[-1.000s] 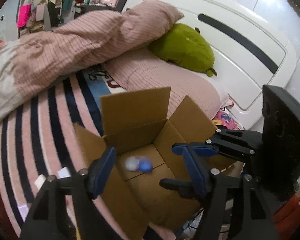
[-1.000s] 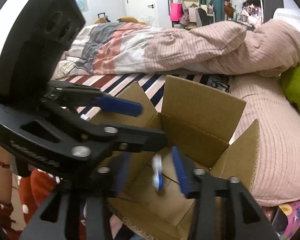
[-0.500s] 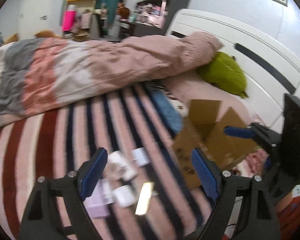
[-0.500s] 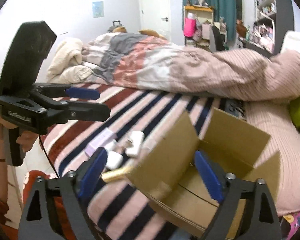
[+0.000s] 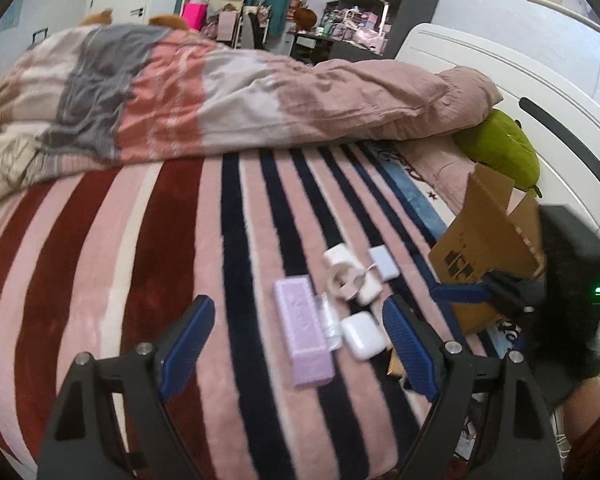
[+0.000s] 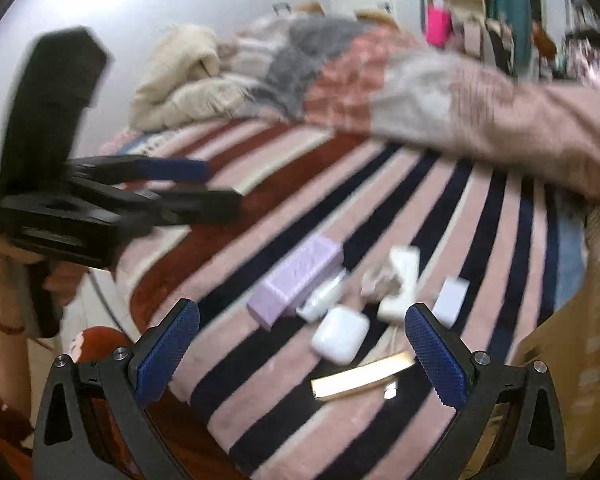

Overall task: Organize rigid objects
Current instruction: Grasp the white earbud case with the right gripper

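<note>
Both hand-held grippers, left (image 5: 296, 334) and right (image 6: 302, 340), gape empty over crowded items; closing on the case (image 6: 340, 334) could nudge neighbours off the bed (image 5: 140, 260).

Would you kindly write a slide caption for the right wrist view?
Open right gripper above white earbud case, lilac box and gold bar on striped blanket.
</note>
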`<state>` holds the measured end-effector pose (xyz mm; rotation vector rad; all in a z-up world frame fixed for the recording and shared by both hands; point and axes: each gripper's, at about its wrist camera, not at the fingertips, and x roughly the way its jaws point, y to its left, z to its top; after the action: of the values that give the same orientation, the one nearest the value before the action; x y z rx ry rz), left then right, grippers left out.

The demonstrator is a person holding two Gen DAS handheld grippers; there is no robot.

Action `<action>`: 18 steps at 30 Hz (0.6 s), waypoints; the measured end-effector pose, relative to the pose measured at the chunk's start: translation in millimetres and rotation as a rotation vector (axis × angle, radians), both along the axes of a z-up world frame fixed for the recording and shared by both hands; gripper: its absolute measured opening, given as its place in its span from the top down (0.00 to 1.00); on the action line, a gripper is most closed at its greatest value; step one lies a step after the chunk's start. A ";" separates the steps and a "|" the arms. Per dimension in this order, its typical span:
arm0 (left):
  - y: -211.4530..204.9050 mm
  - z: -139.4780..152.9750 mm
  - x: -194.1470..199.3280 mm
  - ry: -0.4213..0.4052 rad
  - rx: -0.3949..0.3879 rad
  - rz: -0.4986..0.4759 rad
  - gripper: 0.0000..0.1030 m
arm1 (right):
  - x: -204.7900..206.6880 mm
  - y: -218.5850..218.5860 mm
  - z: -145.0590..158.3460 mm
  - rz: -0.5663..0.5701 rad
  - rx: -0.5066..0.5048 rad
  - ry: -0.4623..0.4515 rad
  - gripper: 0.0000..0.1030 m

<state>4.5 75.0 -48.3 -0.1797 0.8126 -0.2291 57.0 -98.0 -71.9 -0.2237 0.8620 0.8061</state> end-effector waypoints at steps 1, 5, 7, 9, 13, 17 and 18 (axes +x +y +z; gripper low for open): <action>4.4 -5.9 -0.9 0.010 -0.006 0.002 0.19 | 4.2 2.4 -9.4 -0.014 -0.014 0.021 0.09; 13.5 -20.5 -4.2 0.038 -0.022 0.001 0.19 | 26.5 9.7 -51.3 -0.095 -0.066 0.108 0.37; 15.3 -23.8 -4.7 0.045 -0.024 0.001 0.19 | 34.9 11.2 -62.0 -0.135 -0.082 0.129 0.42; 16.4 -26.1 -6.3 0.051 -0.025 0.000 0.19 | 43.0 14.3 -71.0 -0.163 -0.093 0.154 0.54; 14.8 -26.5 -7.8 0.061 -0.025 -0.007 0.19 | 46.0 19.3 -73.9 -0.202 -0.105 0.149 0.57; 8.8 -24.1 -6.4 0.071 -0.035 -0.030 0.19 | 38.6 20.4 -68.8 -0.219 -0.118 0.110 0.61; 7.3 -23.0 -6.4 0.071 -0.043 -0.038 0.19 | 34.5 18.8 -65.4 -0.212 -0.115 0.094 0.61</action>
<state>-1.9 82.3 -71.3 -0.2138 0.8827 -0.2770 91.5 -79.1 -137.3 -0.1923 1.0041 0.5733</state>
